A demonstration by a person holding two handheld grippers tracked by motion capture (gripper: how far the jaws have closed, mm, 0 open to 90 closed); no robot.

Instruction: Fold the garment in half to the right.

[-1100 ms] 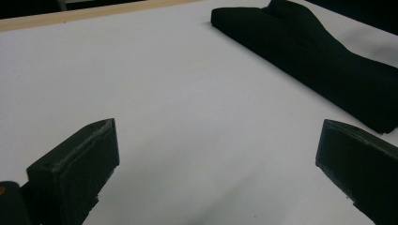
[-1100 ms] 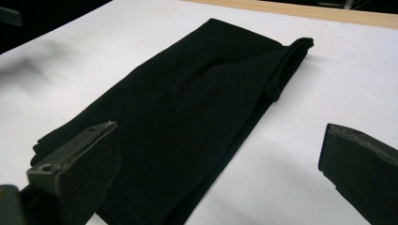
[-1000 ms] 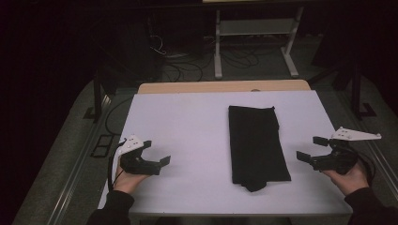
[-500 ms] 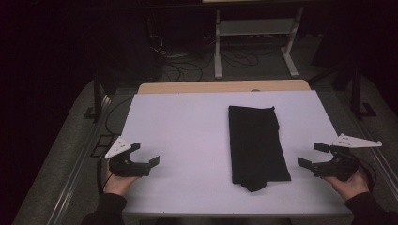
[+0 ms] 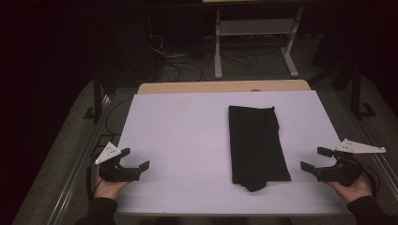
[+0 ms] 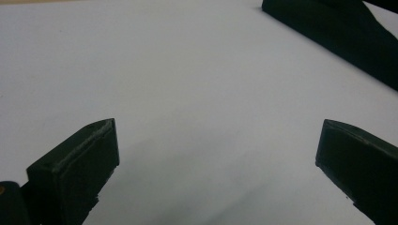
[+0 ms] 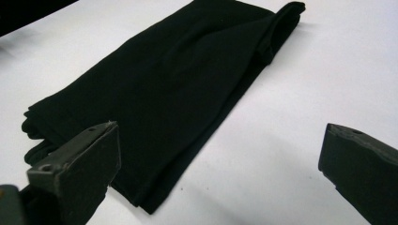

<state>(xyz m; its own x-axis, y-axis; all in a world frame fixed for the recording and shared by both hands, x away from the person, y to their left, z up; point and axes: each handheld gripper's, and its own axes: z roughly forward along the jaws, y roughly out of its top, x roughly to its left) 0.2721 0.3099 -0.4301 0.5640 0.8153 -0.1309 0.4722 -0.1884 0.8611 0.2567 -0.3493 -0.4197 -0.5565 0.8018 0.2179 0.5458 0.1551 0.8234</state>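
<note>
A black folded cloth [image 5: 256,143] lies lengthwise on the white table [image 5: 187,131], right of its middle. In the right gripper view the cloth [image 7: 164,93] stretches away ahead of the jaws. My left gripper [image 5: 137,159] rests near the table's front left corner, open, nothing between its jaws. My right gripper [image 5: 315,158] sits at the front right, open, pointing at the cloth's near end and apart from it. The left gripper view has the cloth [image 6: 338,33] at its top right, beyond the gripper [image 6: 216,154].
A wooden board edge [image 5: 225,87] runs along the table's far side. Behind it stand a metal rack [image 5: 256,35] and cables [image 5: 178,61] on the dark floor. A rail [image 5: 75,178] runs along the left of the table.
My left gripper has pulled back toward the front left corner and its plate has tipped. The right gripper has drawn slightly back and right. The cloth has stayed put.
</note>
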